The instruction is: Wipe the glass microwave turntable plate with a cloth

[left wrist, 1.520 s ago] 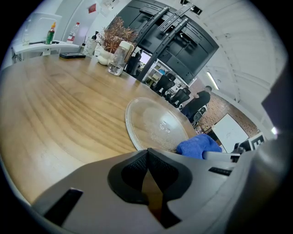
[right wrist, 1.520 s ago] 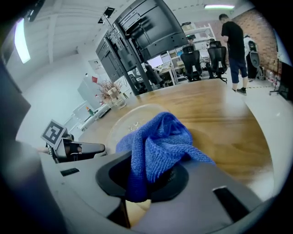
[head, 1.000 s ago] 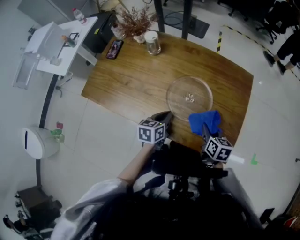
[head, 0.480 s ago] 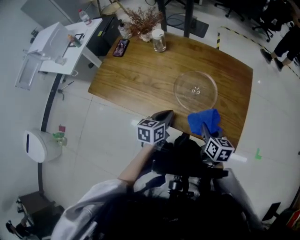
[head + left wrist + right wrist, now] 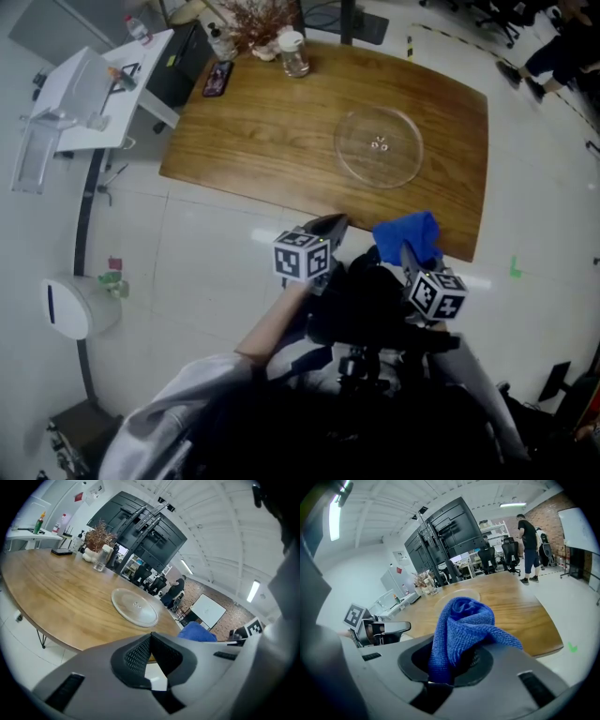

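Plate (image 5: pixel 379 147) farther off; cloth (image 5: pixel 460 620) btwn R gripper (image 5: pixel 457 657) fingers (image 5: pixel 479 658).

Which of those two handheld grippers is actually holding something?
The right gripper: its jaws clamp a crumpled blue microfibre cloth. The left gripper has its jaws shut on nothing.

Plate (image 5: pixel 378 145) higher in head view than a second ago; was just beside both grippers, now well apart; gap opened between its rim and cloth (image 5: pixel 405 236); left gripper (image 5: pixel 328 225) and right gripper (image 5: pixel 409 251) drawn back to near edge of table (image 5: pixel 253 141); whole table shifted up-frame.
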`<state>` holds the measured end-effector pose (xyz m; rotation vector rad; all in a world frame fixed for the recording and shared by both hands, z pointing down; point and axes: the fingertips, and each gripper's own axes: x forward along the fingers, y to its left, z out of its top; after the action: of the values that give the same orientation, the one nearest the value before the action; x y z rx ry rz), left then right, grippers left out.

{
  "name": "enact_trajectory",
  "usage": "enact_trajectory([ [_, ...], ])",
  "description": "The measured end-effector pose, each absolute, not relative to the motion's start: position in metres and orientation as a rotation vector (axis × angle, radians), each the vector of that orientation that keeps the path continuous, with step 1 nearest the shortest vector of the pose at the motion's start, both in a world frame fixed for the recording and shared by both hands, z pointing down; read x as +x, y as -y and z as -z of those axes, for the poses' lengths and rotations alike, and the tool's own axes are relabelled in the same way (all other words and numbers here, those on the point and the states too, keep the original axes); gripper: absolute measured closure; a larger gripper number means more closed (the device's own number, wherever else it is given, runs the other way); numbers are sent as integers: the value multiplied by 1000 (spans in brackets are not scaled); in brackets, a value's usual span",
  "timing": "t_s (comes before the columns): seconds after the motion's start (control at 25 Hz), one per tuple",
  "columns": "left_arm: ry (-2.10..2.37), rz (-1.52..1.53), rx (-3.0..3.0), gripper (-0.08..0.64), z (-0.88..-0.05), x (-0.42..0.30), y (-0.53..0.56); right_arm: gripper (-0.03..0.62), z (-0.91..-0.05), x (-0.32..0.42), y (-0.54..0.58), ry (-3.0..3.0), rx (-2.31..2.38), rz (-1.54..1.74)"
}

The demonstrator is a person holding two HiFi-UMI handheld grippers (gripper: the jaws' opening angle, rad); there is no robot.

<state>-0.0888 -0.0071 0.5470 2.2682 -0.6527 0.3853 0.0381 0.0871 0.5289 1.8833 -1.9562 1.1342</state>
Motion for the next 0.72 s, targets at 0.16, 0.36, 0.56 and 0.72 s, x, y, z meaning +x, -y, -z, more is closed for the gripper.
enact_trajectory([
  [0.16,631,-384,2273,565,-545,-88,-4,511,-526,33,-97,1950,1868,-1119],
  [0.36,663,-347,2269,565,-537,-90,-4,511,-518,28,-98,1967,1843,-1100],
  [0.56,698,-312,2255,565,-533,-88,-11,511,-514,24,-106,2017,1815,-1100],
  [0.72,693,-325,2271,565,-530,-79,-31,509,-515,30,-120,2045,1817,-1104],
])
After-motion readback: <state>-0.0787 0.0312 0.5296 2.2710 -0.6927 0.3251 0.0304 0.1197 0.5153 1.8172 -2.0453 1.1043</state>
